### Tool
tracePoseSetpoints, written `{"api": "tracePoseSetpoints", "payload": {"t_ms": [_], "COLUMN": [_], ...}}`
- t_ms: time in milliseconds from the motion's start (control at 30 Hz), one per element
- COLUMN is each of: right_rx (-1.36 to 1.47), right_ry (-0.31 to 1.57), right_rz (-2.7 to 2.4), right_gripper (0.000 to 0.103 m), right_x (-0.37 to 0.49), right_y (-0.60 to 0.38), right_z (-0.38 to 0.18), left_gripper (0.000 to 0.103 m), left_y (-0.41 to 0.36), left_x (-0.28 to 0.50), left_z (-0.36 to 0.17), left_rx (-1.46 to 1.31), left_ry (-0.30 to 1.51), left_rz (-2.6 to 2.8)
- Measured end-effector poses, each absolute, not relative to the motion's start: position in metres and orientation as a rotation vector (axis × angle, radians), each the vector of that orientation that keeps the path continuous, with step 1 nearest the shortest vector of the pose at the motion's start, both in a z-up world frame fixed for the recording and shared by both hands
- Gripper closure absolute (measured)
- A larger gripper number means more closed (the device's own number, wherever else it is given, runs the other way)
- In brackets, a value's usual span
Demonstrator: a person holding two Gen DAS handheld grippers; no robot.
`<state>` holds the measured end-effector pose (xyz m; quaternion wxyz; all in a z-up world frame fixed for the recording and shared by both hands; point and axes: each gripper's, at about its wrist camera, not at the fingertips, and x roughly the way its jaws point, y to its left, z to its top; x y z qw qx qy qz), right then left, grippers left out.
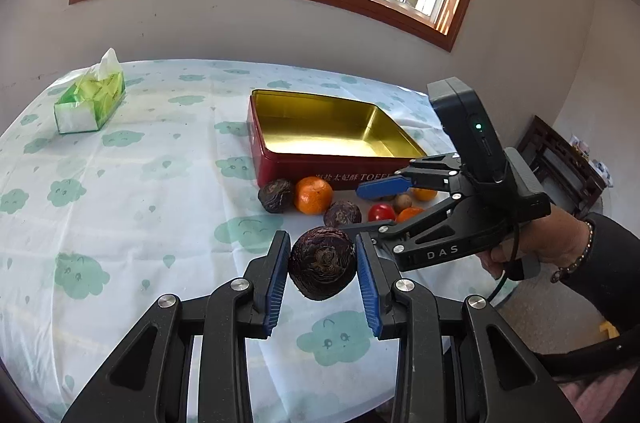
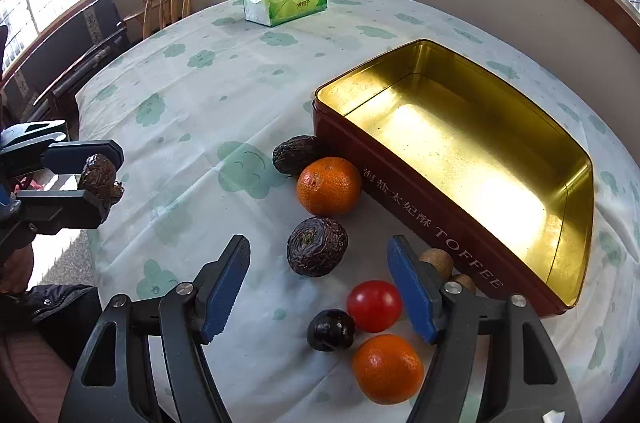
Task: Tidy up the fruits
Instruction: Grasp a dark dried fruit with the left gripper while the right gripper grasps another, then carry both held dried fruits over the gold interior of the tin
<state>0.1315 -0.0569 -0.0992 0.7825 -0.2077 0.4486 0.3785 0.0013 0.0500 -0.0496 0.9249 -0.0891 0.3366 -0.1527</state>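
My left gripper is shut on a dark wrinkled fruit and holds it above the cloud-print tablecloth; the right wrist view shows the same gripper and fruit at the far left. My right gripper stands open over the loose fruit, and nothing touches its pads. A second wrinkled fruit lies between its fingers. Nearby lie a tomato, a small dark fruit, two oranges and a third wrinkled fruit. Behind them stands the red tin, its gold inside bare.
A green tissue box sits at the far side of the round table. Two brown nuts lie against the tin's front wall. Wooden chairs stand past the table's left edge. A person's hand holds the right gripper.
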Motion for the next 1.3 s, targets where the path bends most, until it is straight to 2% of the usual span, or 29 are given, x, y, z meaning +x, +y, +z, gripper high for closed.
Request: {"api": "tracePoseSetpoints", "payload": {"t_ms": [67,133,233,600,833,1300], "right_rx": [-0.463,-0.467,-0.47,-0.079,0.086,0.088], "right_ry": [1.01,1.035,1.006,0.599,0.609,0.6], "right_rz": [0.808,0.807,0.797,0.47,0.344,0.377], "right_gripper": [0.057,0.067,0.072,0.073,0.072,0.072], "right_x": [0.138,0.141,0.135,0.102,0.108,0.113], "right_y": [-0.051,-0.048,-0.047,-0.173,-0.225,-0.224], "right_z": [-0.109,-0.117,-0.116,-0.048,-0.061,-0.06], "left_gripper": [0.069,0.069,0.069,0.069,0.069,0.069], "left_y": [0.051,0.051,0.05,0.026,0.004,-0.013], "left_x": [0.0,-0.001,0.0,0.03,0.053,0.089], "left_z": [-0.049,-0.049,-0.047,-0.031,-0.032,-0.032], "left_rx": [-0.182,-0.178,-0.178,-0.163,-0.146,-0.099], "left_ry": [0.69,0.686,0.691,0.587,0.527,0.536], "left_rz": [-0.314,-0.31,-0.308,-0.281,-0.249,-0.184]}}
